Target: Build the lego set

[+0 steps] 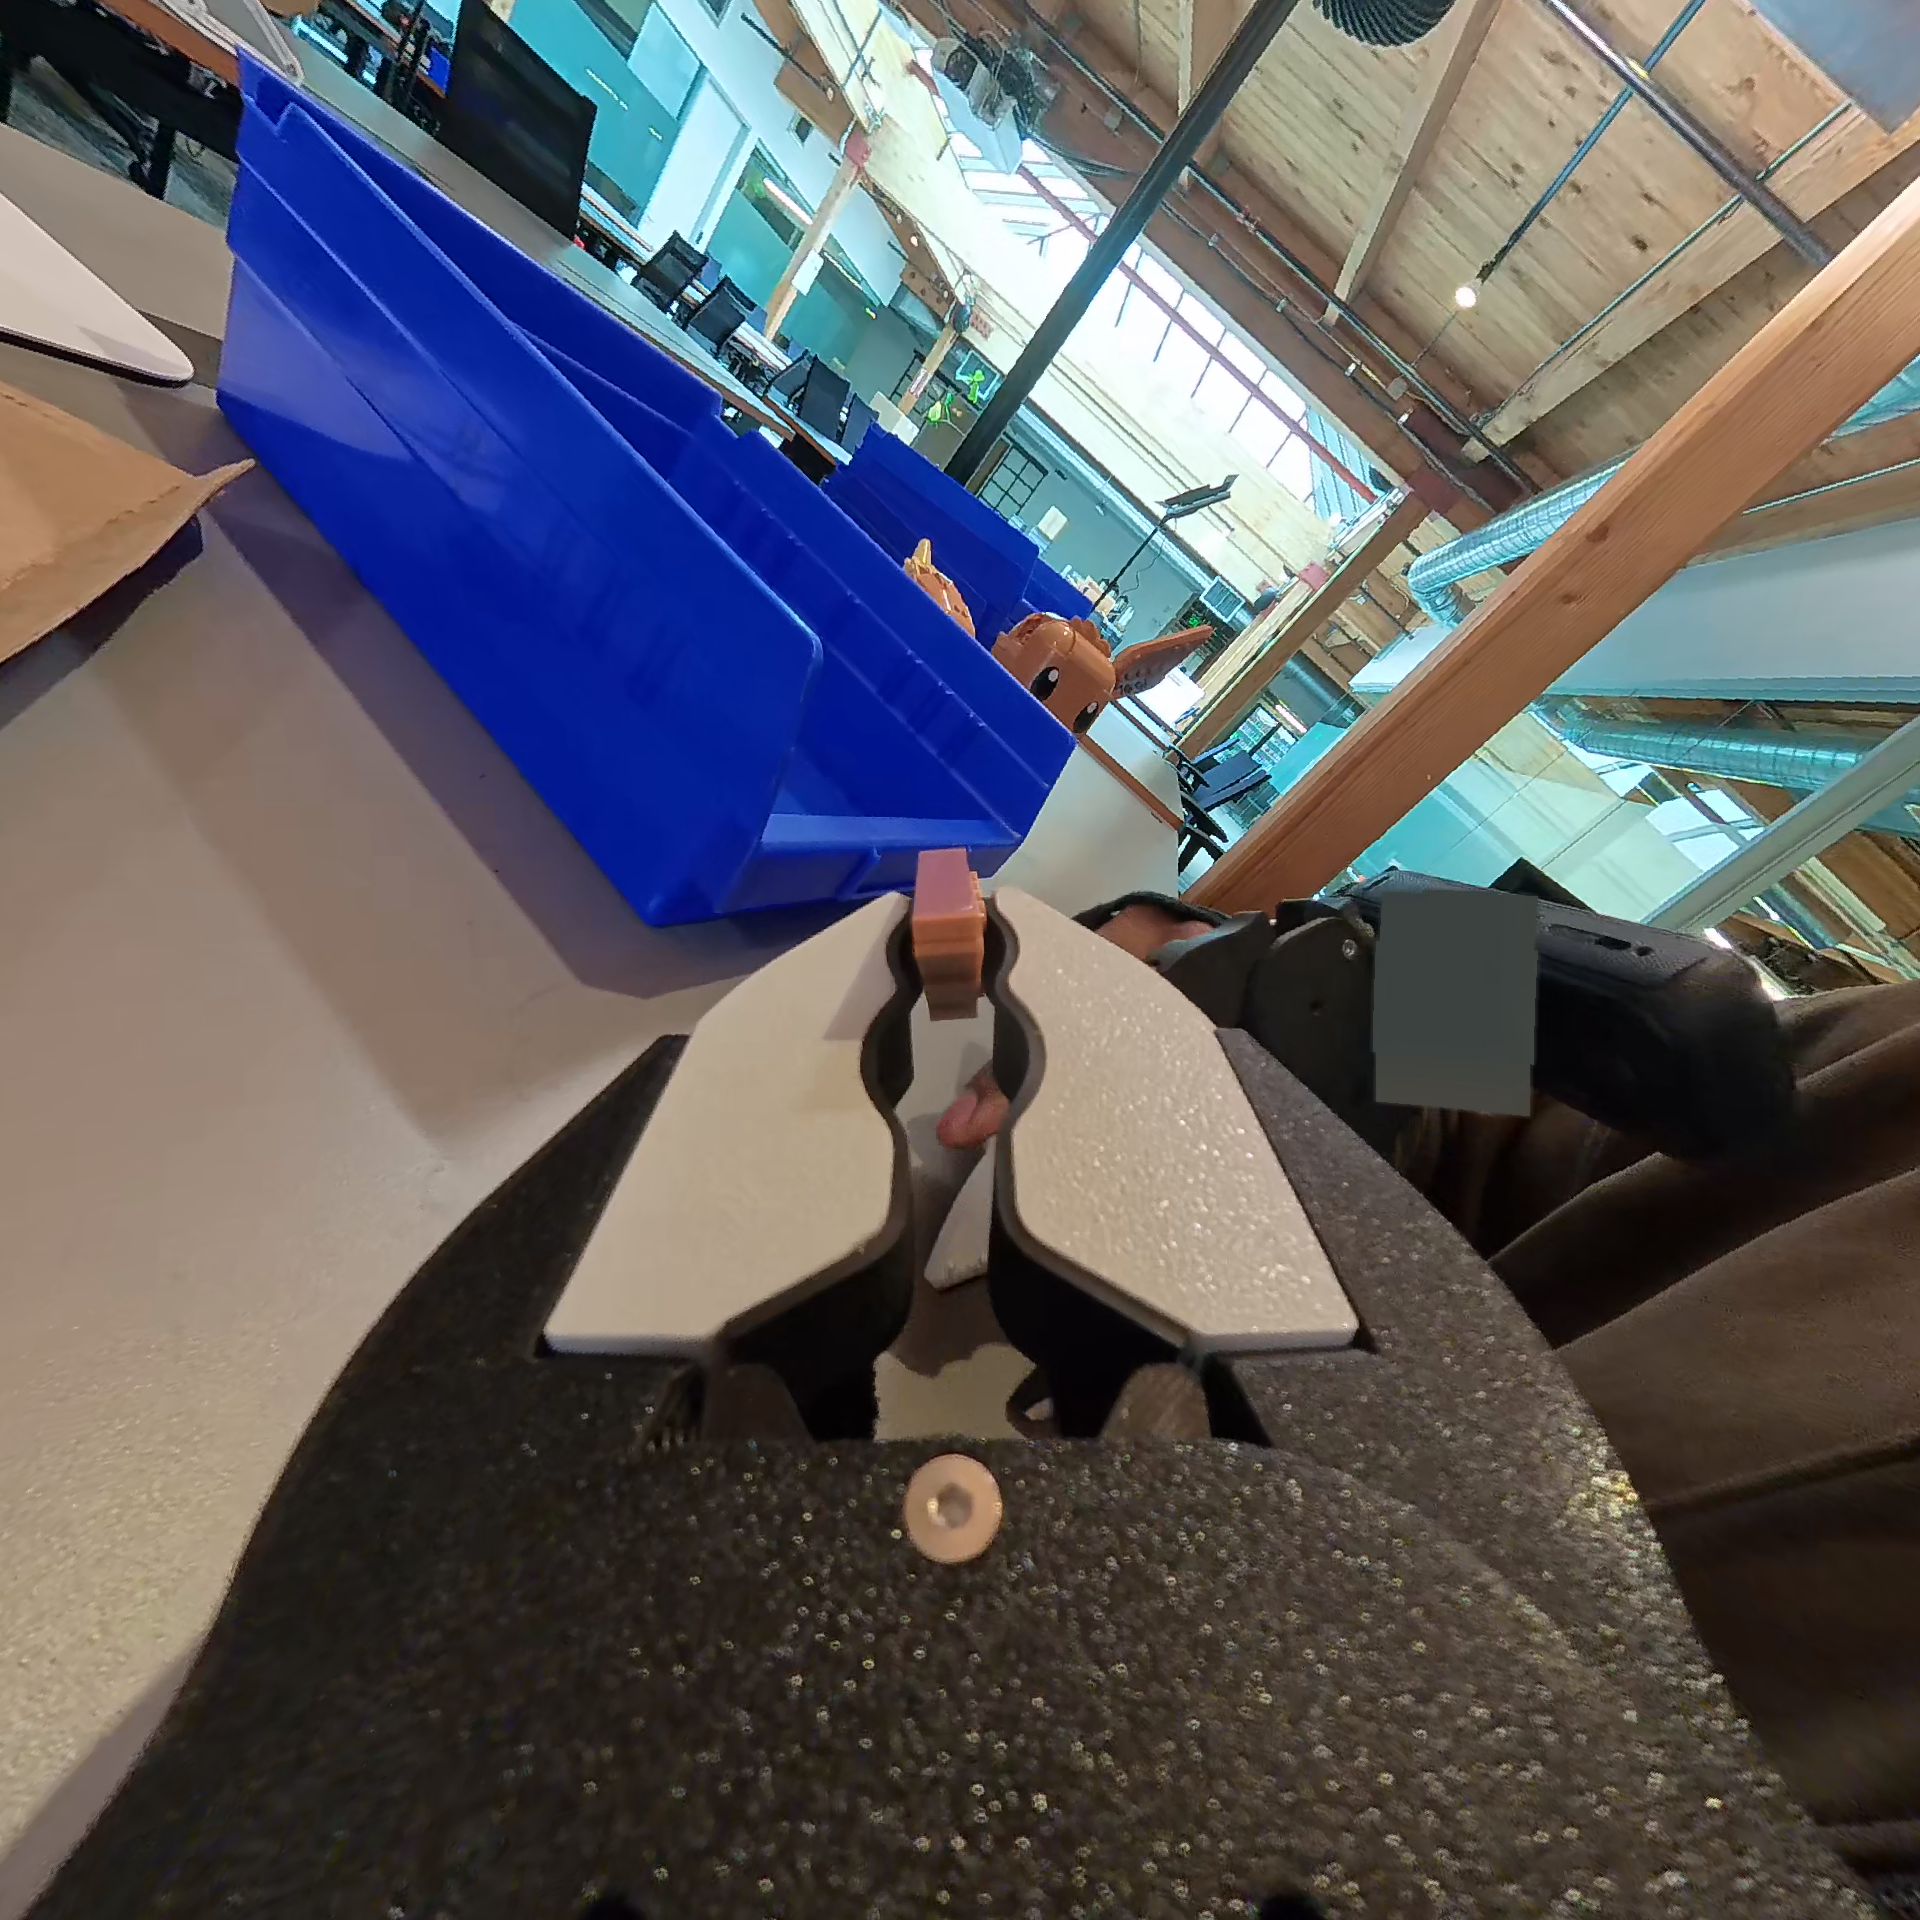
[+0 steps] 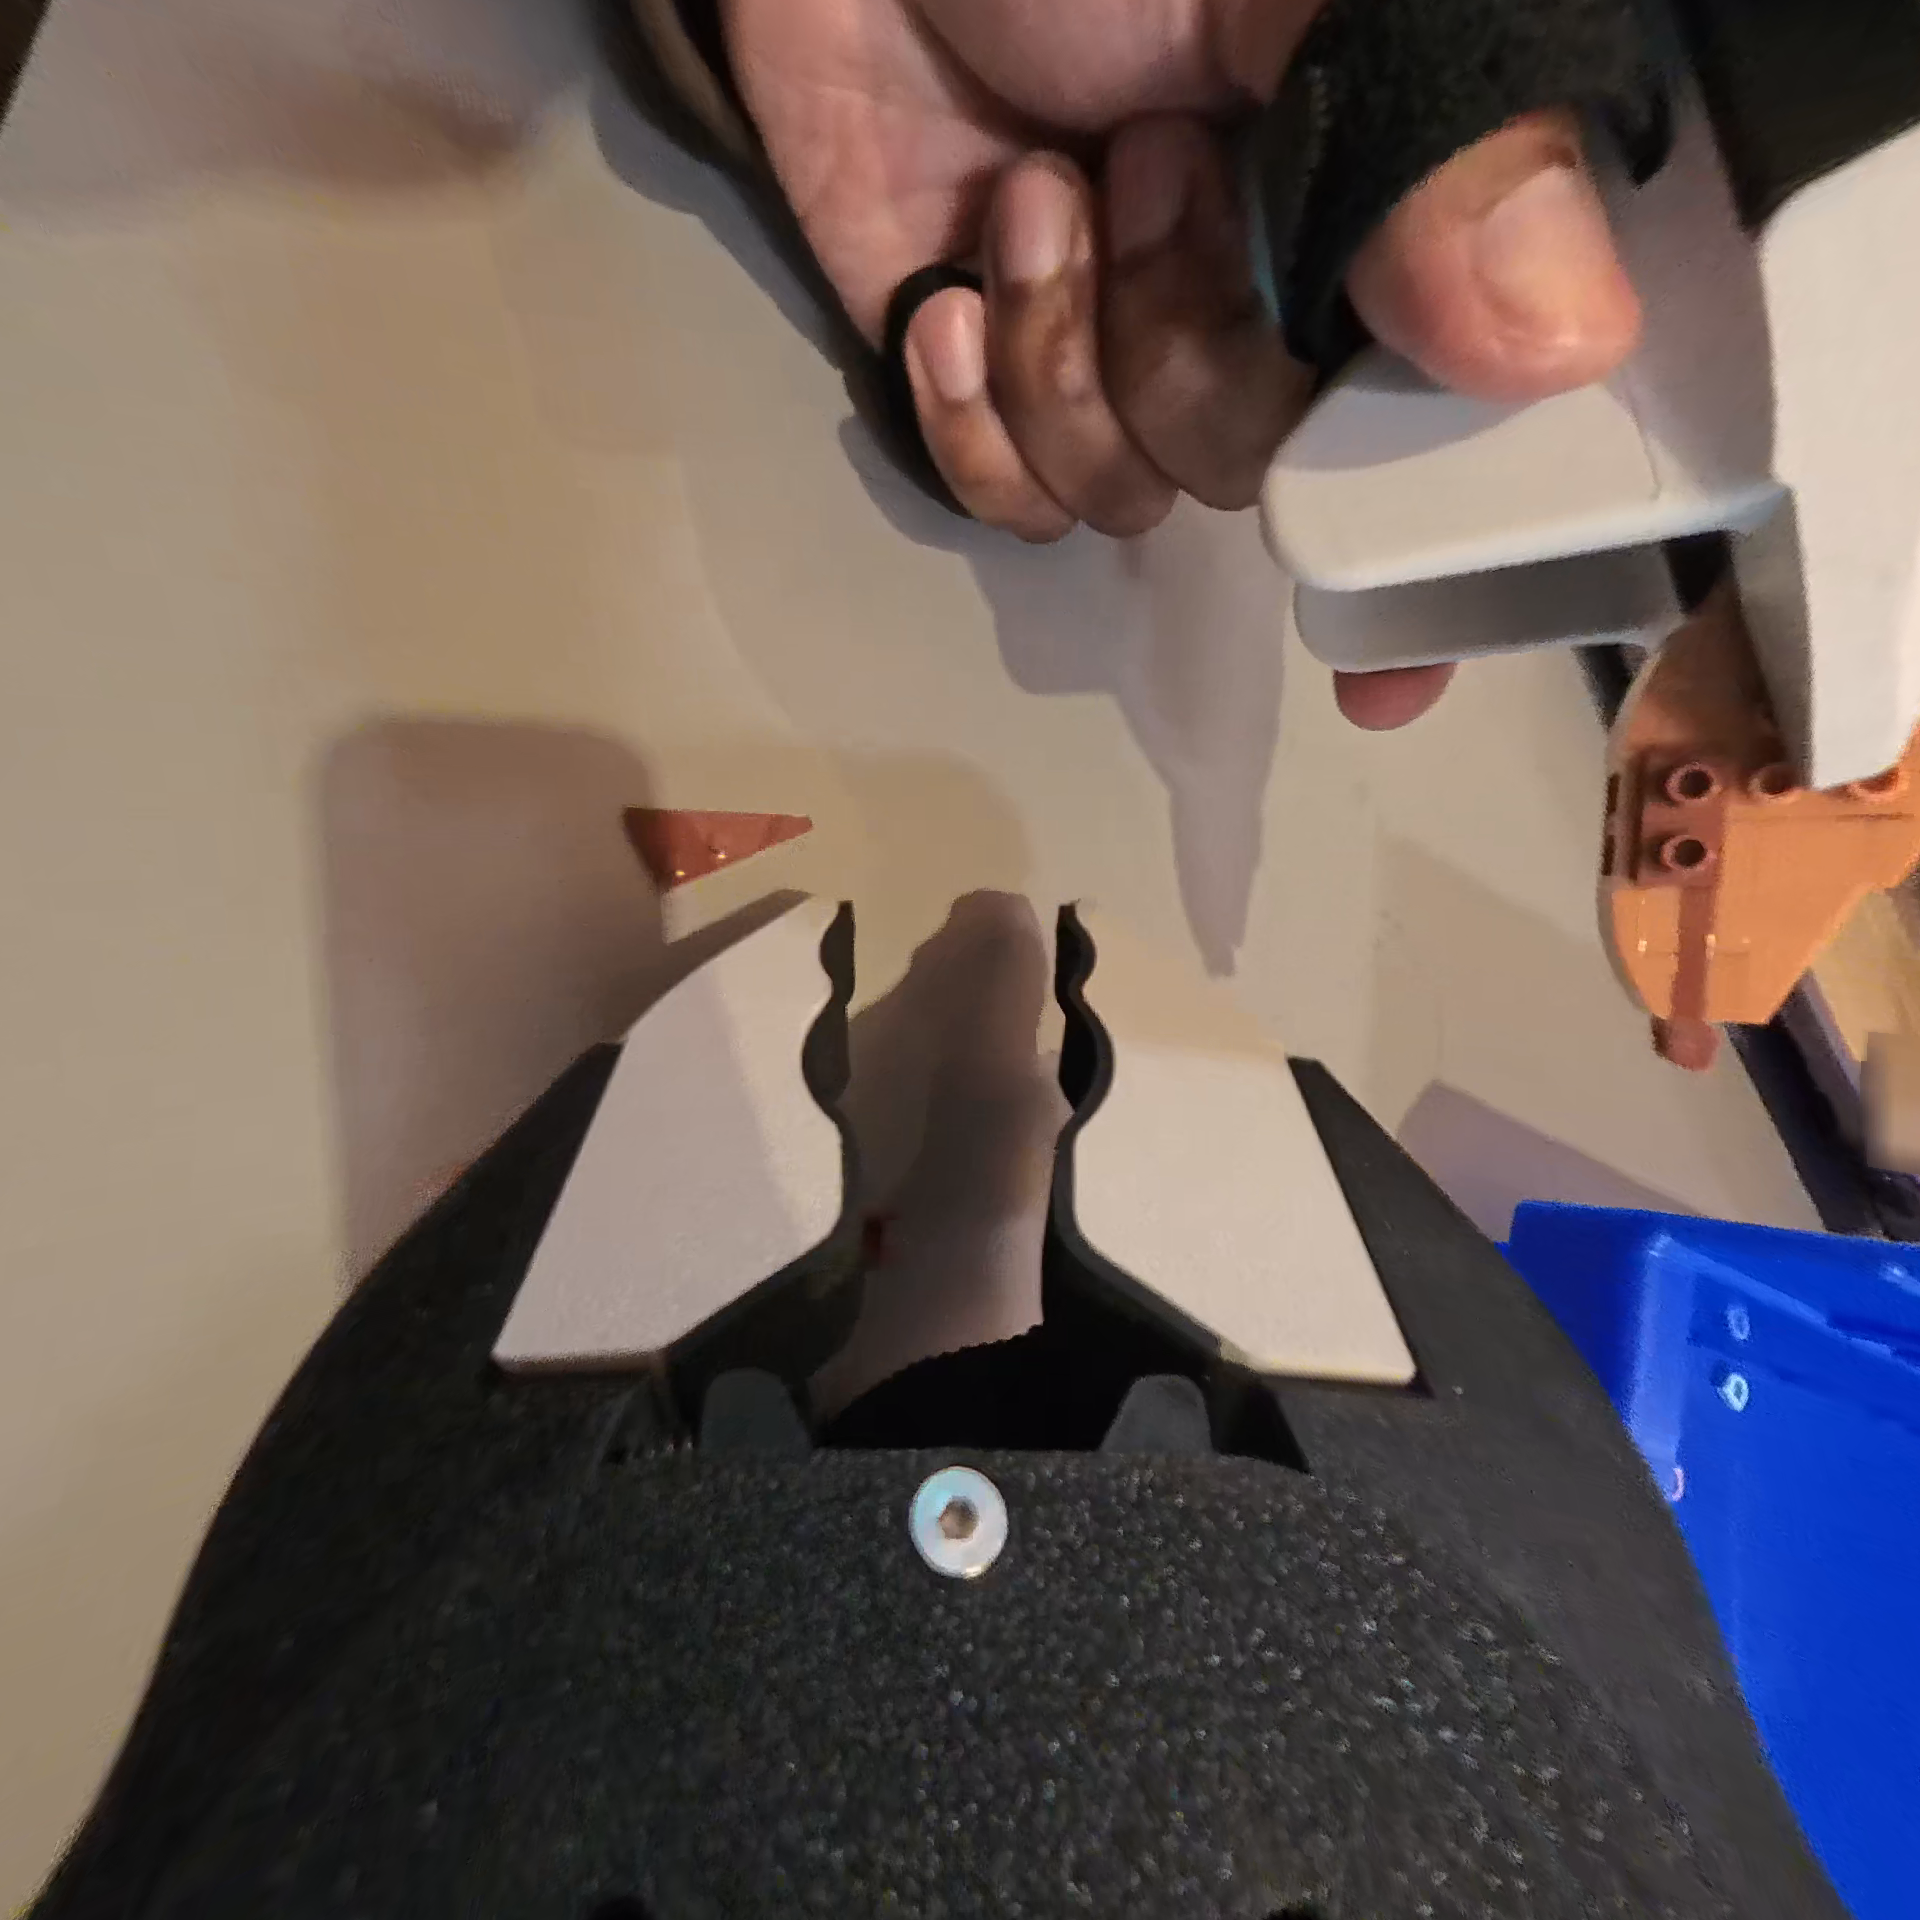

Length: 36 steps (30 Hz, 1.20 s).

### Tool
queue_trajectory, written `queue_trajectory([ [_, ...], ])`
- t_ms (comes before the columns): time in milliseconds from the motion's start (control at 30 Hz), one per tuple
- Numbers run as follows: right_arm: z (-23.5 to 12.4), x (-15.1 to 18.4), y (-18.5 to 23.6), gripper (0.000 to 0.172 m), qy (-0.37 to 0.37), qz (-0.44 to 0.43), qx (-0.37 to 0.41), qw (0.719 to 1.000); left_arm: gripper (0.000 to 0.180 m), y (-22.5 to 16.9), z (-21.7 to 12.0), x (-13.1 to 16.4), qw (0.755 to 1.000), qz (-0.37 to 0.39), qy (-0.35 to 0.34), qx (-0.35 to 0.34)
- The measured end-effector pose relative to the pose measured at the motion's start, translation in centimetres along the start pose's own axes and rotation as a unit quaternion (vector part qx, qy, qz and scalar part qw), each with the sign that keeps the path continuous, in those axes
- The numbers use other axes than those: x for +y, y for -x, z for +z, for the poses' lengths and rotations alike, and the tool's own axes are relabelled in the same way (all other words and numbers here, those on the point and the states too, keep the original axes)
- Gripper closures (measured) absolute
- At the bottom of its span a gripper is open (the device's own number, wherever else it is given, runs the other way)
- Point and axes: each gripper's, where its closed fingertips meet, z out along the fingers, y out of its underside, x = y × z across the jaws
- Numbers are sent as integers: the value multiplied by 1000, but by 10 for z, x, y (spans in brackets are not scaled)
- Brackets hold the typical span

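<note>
Wooden beams and glass walls fill the upper right of the left wrist view, over a pale bench (image 1: 260, 1039) that carries our things. We have no stated goal to measure against, so we report only how things lie.

Our left claw (image 1: 951, 951) is pinching a small brown brick piece (image 1: 948, 935), both pads pressed on its sides, at the centre of that frame. From the right wrist view, the same piece shows at the right edge as a stepped, studded build in orange-brown (image 2: 1704, 883) under the left claw's grey fingers, with a hand (image 2: 1091, 260) gripping the handle at the top.

Just beyond the held piece sits a blue bin (image 1: 520, 582), running to the upper left; a brown brick figure with black eyes (image 1: 1049, 665) peeks over its far rim — whether it stands in the bin or behind it, we cannot tell.

Our right claw (image 2: 954, 935) is spread with nothing between its pads, low over the bench. A small red-brown wedge piece (image 2: 712, 842) lies just beside its left fingertip — apart from it.
</note>
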Motion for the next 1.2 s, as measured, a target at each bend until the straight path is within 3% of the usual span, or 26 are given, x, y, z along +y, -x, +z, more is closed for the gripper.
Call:
queue_trajectory([
  [300, -32, 11, -45, 142, -110, 7, 125, 986, 170, 0, -1, -2, 1000, -2, -8, 3],
  [400, -38, 11, -54, 143, -136, 40, 133, 981, 170, 0, -1, -2, 1000, -2, -9, 3],
  [933, -30, 11, -41, 144, -126, -2, 120, 985, 170, 2, -4, -7, 999, -24, -22, 11],
  [1200, -32, 8, -43, 144, -123, -21, 149, 981, 170, 4, -6, -9, 999, -29, -26, 12],
])
